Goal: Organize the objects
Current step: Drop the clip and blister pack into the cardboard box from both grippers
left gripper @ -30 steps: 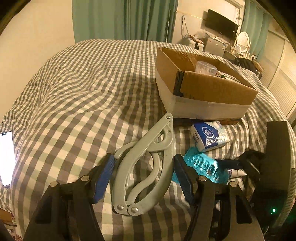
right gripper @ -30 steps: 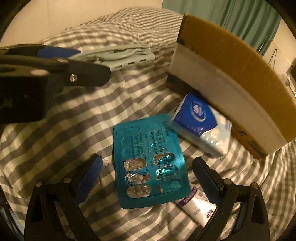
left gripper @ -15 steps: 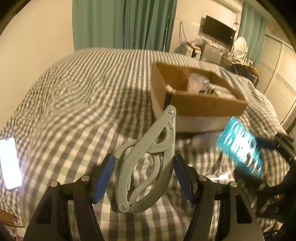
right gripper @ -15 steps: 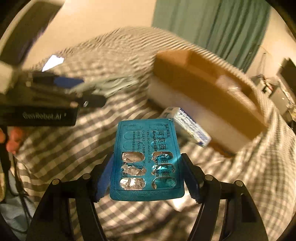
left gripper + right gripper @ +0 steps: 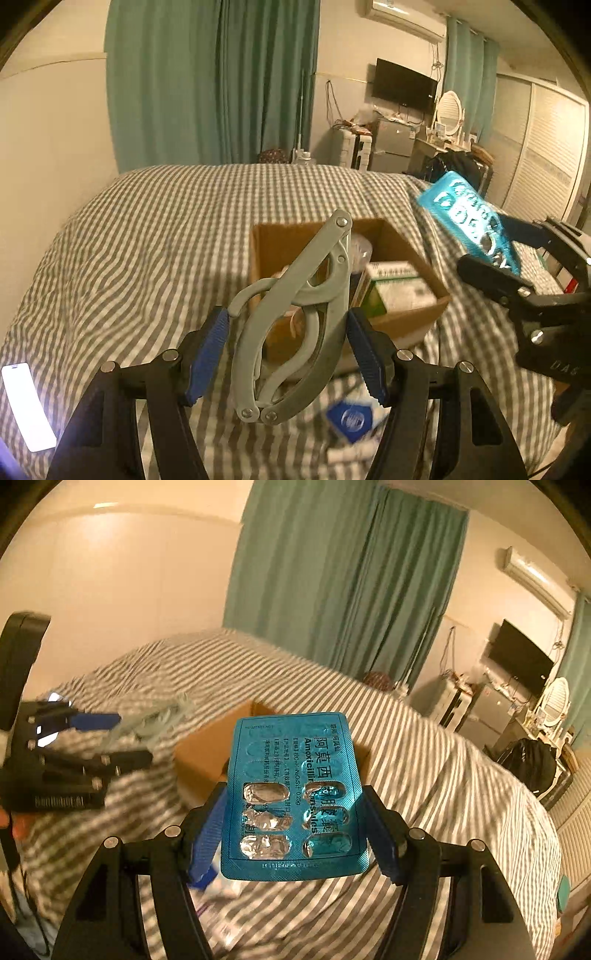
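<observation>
My left gripper [image 5: 290, 349] is shut on a grey plastic clip [image 5: 295, 325] and holds it in the air in front of the open cardboard box [image 5: 406, 317] on the checked bed. My right gripper [image 5: 295, 823] is shut on a teal blister pack of pills [image 5: 293, 794], held up above the bed, with the box [image 5: 207, 760] behind it. The pack also shows in the left wrist view [image 5: 469, 218], raised to the right of the box. The left gripper shows blurred at the left of the right wrist view [image 5: 92, 738].
The box holds a green-and-white carton [image 5: 399, 288] and other items. A blue tissue pack [image 5: 351, 421] and a small white tube [image 5: 351, 452] lie on the bed below the left gripper. A lit phone [image 5: 27, 406] lies at the bed's left edge.
Both grippers have risen off the bed. The right one closed on the blister pack and lifted it; the left one lifted the grey clip toward the box.
</observation>
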Demonstrator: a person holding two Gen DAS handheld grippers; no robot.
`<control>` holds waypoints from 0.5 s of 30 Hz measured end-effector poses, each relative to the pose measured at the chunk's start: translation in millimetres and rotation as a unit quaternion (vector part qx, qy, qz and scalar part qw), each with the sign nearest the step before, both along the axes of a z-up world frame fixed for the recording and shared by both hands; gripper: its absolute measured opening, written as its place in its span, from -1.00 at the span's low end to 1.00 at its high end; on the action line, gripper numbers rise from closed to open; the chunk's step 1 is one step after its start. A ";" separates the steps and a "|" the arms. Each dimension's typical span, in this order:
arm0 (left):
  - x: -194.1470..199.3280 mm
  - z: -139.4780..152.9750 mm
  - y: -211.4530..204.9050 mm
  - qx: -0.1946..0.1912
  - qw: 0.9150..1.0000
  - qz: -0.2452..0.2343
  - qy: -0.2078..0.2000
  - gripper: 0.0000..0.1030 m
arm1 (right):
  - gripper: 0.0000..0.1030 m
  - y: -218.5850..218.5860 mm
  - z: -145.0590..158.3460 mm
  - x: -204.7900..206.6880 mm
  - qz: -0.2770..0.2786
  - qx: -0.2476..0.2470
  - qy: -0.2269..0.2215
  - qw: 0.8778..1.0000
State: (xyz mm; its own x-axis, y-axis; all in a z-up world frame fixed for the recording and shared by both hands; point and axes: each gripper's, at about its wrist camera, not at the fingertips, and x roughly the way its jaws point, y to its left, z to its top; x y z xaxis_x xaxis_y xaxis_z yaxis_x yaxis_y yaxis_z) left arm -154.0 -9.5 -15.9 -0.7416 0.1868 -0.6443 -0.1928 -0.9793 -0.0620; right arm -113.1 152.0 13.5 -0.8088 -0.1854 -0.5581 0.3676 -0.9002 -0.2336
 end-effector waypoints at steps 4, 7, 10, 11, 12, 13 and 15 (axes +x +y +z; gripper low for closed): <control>-32.2 0.0 6.1 0.003 1.000 0.007 -0.007 0.31 | 0.34 1.3 8.3 -32.4 -0.004 -0.016 -0.001 1.000; -55.7 -4.4 11.6 -0.009 1.000 0.011 -0.012 0.31 | 0.34 1.1 7.0 -58.8 -0.008 -0.022 -0.008 1.000; -75.4 -13.5 17.2 -0.017 1.000 0.010 -0.021 0.31 | 0.34 0.9 2.6 -83.1 -0.014 -0.034 -0.022 0.999; -81.3 -17.6 18.7 -0.018 0.999 0.010 -0.026 0.31 | 0.34 0.5 1.8 -91.4 -0.016 -0.039 -0.027 0.999; -85.0 -21.6 19.9 -0.018 0.999 0.010 -0.029 0.31 | 0.34 0.3 0.1 -100.9 -0.019 -0.044 -0.033 0.998; -90.0 -26.3 21.6 -0.019 0.999 0.009 -0.033 0.31 | 0.34 0.2 -2.1 -109.3 -0.022 -0.048 -0.037 0.998; -98.8 -34.8 23.4 -0.021 0.999 0.009 -0.041 0.31 | 0.34 -1.9 -7.7 -123.2 -0.024 -0.053 -0.046 0.997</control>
